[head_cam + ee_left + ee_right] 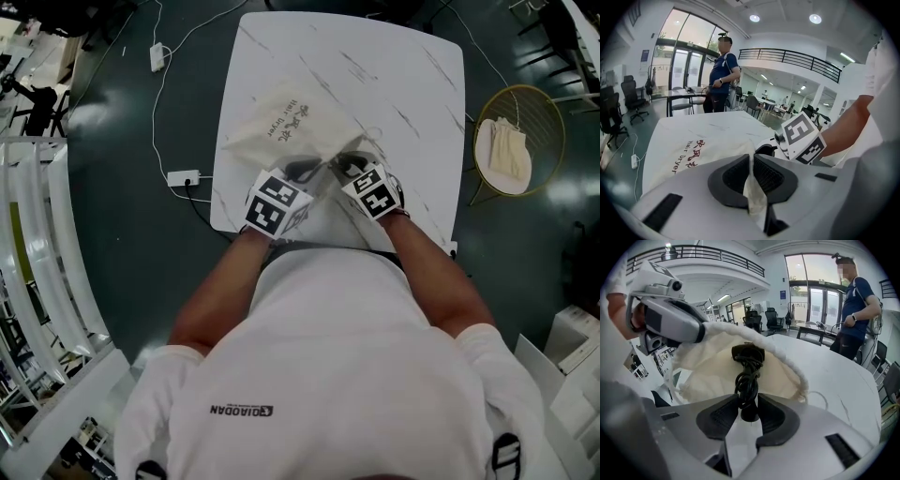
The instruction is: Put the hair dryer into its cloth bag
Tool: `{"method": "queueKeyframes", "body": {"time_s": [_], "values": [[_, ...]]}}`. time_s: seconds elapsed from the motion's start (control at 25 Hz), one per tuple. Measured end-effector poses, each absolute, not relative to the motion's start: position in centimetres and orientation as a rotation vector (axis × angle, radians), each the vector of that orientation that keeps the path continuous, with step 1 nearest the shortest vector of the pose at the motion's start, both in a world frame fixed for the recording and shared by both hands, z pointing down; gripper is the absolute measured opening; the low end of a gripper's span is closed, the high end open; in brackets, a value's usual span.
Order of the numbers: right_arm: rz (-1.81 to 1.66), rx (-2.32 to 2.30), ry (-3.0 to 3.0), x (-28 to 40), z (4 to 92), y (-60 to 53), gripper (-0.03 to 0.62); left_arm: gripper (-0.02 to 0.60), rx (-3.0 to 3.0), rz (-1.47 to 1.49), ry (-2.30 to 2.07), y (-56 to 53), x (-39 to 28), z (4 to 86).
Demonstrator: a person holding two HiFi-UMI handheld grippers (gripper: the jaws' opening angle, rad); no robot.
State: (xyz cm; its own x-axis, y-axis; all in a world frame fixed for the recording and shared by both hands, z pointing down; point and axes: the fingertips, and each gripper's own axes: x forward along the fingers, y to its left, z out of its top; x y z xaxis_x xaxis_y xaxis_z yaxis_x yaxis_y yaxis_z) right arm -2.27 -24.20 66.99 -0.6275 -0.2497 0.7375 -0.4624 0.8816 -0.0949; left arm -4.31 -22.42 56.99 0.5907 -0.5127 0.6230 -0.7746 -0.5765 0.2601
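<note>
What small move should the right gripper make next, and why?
Probably push the black cord deeper into the cloth bag. The right gripper pinches the cord at the bag's open mouth, and the left gripper holds the bag open, so the way in looks clear.

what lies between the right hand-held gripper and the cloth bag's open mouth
The hair dryer's bundled black cord, pinched in the right hand-held gripper and running into the cloth bag; the right gripper view shows it.
</note>
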Motion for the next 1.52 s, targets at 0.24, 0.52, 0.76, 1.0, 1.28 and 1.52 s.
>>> {"method": "queueKeyframes", "body": {"time_s": [0.24,0.52,0.76,1.0,1.28,1.52], "values": [[0.296,0.493,-2.24,-4.4,68.2,-26.0,0.143,0.054,2.314,0.657,-1.026,-22.3,-3.7,56.3],[0.278,0.495,-2.229,-4.5,69.0,-26.3,0.147,0.054,2.295,0.657,-1.051,-22.2,-3.8,56.5],[0.27,0.504,-2.273,-3.6,67.6,-26.0,0.175,0.054,2.288,0.655,-1.052,-22.0,-3.9,56.8],[0.363,0.62,-2.338,0.1,64.5,-24.7,0.173,0.054,2.274,0.718,-1.002,-21.5,-3.3,58.5],[0.616,0.877,-2.378,7.3,59.8,-23.4,0.153,0.054,2.261,0.891,-0.921,-20.4,-2.2,63.5],[0.628,1.012,-2.404,10.4,55.9,-22.1,0.143,0.054,2.231,1.015,-0.876,-19.7,-1.9,68.1]]}}
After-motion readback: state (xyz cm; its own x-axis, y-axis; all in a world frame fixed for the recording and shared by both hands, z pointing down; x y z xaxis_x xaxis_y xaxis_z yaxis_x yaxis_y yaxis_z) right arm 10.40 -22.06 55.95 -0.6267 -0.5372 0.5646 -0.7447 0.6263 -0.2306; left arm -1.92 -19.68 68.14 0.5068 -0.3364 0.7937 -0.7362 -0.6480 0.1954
